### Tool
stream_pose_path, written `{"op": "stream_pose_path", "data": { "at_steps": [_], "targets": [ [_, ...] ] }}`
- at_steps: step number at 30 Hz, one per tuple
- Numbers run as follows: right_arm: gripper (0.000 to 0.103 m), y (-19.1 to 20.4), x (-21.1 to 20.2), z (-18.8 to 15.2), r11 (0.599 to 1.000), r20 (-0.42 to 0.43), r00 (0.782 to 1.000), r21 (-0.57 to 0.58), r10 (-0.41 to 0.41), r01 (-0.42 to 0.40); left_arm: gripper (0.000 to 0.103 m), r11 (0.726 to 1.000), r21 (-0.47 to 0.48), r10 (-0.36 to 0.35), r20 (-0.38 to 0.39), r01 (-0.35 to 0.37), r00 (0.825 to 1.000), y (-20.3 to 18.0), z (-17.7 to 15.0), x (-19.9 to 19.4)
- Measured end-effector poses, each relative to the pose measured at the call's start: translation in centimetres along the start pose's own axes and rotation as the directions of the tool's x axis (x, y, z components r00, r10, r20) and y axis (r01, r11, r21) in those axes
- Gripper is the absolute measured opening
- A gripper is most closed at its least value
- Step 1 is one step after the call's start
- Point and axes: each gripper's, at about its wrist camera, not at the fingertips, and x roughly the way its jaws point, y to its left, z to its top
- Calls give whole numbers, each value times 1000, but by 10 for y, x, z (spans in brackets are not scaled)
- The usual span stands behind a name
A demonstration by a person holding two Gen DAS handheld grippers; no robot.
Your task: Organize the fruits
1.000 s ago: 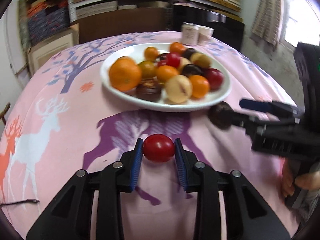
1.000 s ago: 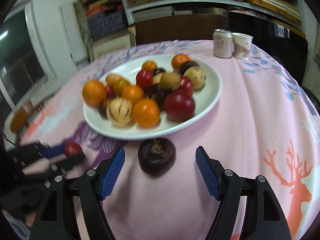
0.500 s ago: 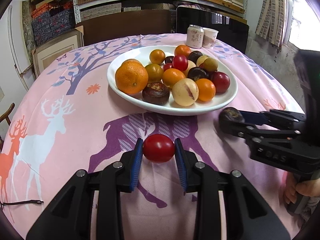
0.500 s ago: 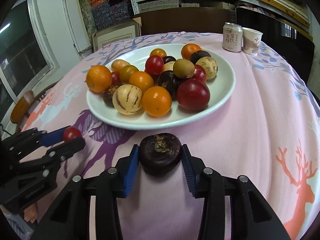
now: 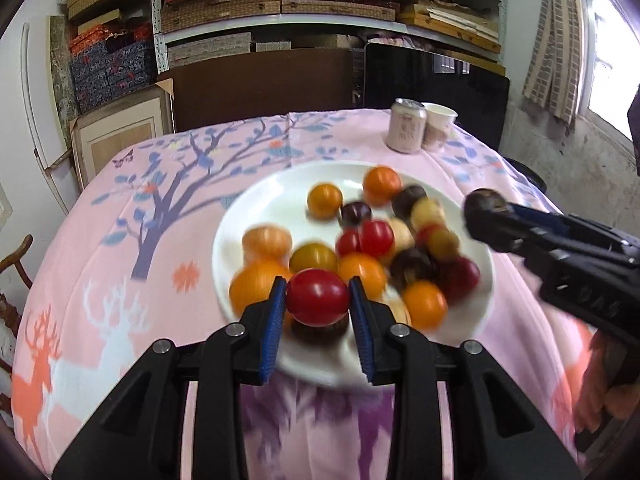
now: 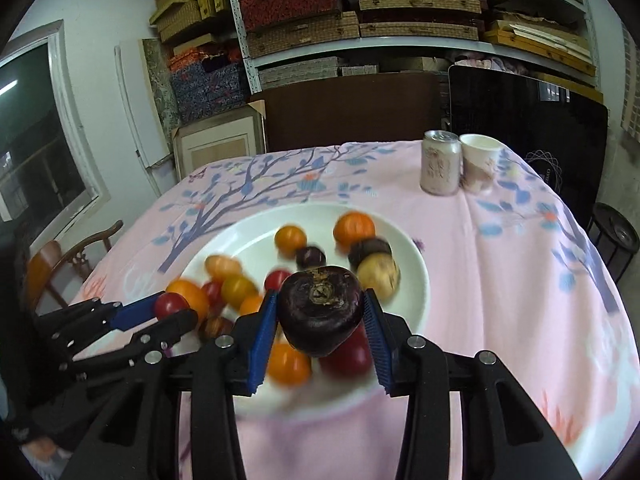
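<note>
Worktop point(image 5: 100, 264) had a pink cloth w/ deer + tree print. White plate point(image 5: 256, 204) sat mid-worktop, loaded w/ mixed fruit: oranges, red, yellow + dark ones, most blurred in both views.

Left gripper point(image 5: 319, 298) was raised above the near rim of the plate, fingers point(image 5: 273, 322) clamped on a red tomato point(image 5: 318, 297), blue pads touching both sides. In the right wrist view the same gripper point(image 6: 168, 312) came in from the left edge w/ the tomato point(image 6: 171, 305) at its tip, over the plate's point(image 6: 412, 264) left side.

Right gripper point(image 6: 320, 316) was also up over the plate, fingers point(image 6: 261, 340) shut tight on a dark purple fruit point(image 6: 320, 314), dry calyx facing the cam. In the left wrist view that fruit point(image 5: 486, 205) hung just past the plate's right rim.

Soda can point(image 6: 440, 162) + paper cup point(image 6: 480, 162) stood side by side, touching, at the far worktop edge, well apart from the plate.
</note>
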Motion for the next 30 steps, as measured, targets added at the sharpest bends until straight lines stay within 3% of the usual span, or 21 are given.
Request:
{"op": "stream_pose_path", "data": {
  "at_steps": [1,3,8,10,11,14,15,18,25,30],
  "targets": [
    [45,1,9,4,1000,-11,1000,-6,-4,4,31,1000,-5,7,-1,-7,1000,0,7,8],
    [66,3,23,6,1000,-30,999,-17,-21,21,38,1000,-13,11,1,-11,1000,0,15,17],
    [79,-1,15,-8,998,1,998,-13,-62,62,47,1000,-5,13,20,-13,1000,-1,14,19],
    [80,-3,9,-14,998,4,998,-1,-60,60,50,1000,16,6,24,-6,1000,-6,11,13],
    [80,-4,3,-19,998,9,998,11,-60,60,54,1000,25,-2,24,1,1000,-8,8,8],
    [84,-8,-17,-34,997,31,997,41,-65,64,87,999,-4,38,44,-38,998,-6,-6,-10],
    [87,-9,-25,-40,996,41,997,52,-68,66,92,999,-23,29,54,-28,998,-4,-12,-17],
    [92,-6,-46,-54,994,71,994,62,-89,85,92,999,-48,8,49,-6,999,-2,-25,-33],
    [97,16,-78,-91,993,67,991,13,-115,114,94,997,-5,76,76,-76,994,-14,-63,-79],
    [100,26,-111,-108,993,74,991,42,-110,107,99,996,-41,83,75,-80,994,-11,-89,-114]
  ]
}}
